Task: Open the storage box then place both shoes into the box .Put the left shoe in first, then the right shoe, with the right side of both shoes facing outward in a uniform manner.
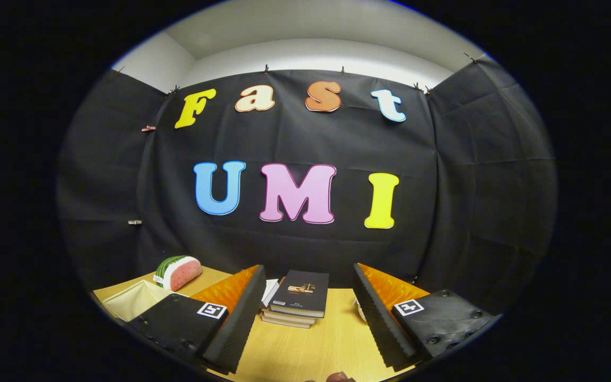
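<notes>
The gripper (305, 318) hangs with fingers spread and holding nothing above a wooden table (326, 345); books (297, 297) lie beyond. Progress with the shoes cannot be judged.

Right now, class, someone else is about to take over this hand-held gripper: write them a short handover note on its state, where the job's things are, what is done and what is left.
Gripper: open, fingers wide apart, holding nothing, raised over the wooden table.
Between and just beyond the fingers: a stack of books, dark cover on top.
Past the left finger: a watermelon-slice toy and the corner of an open cream fabric box, possibly the storage box.
Shoes: I can't place them from here.
Done: nothing I can confirm.
Left: open the box if needed, left shoe in, then right, right sides outward.
</notes>
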Available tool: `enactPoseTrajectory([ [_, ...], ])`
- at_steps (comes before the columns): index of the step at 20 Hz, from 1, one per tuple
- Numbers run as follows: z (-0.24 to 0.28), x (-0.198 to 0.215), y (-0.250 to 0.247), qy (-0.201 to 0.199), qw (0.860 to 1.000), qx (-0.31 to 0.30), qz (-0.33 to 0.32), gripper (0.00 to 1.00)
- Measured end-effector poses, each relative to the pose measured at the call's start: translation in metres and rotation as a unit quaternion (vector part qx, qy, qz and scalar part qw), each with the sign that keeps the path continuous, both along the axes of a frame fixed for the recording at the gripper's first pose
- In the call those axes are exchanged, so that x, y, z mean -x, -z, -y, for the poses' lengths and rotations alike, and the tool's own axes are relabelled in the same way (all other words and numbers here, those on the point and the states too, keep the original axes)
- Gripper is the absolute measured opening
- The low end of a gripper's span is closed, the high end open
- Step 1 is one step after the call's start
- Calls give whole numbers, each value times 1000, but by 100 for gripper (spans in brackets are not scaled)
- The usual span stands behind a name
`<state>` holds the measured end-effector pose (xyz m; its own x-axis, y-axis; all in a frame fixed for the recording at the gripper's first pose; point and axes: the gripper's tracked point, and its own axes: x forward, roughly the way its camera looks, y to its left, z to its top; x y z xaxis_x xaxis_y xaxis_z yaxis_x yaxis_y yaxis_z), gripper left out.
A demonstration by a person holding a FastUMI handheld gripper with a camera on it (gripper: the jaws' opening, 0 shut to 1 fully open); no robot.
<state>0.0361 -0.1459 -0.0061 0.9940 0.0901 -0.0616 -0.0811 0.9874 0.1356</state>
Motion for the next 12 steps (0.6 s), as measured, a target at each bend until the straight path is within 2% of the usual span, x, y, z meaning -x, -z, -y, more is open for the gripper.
enactPoseTrajectory([
  [7, 36, 4, 10, -18, 1000, -5, 23, 98],
  [12, 44, 20, 23, -25, 999, -15, 13, 98],
])
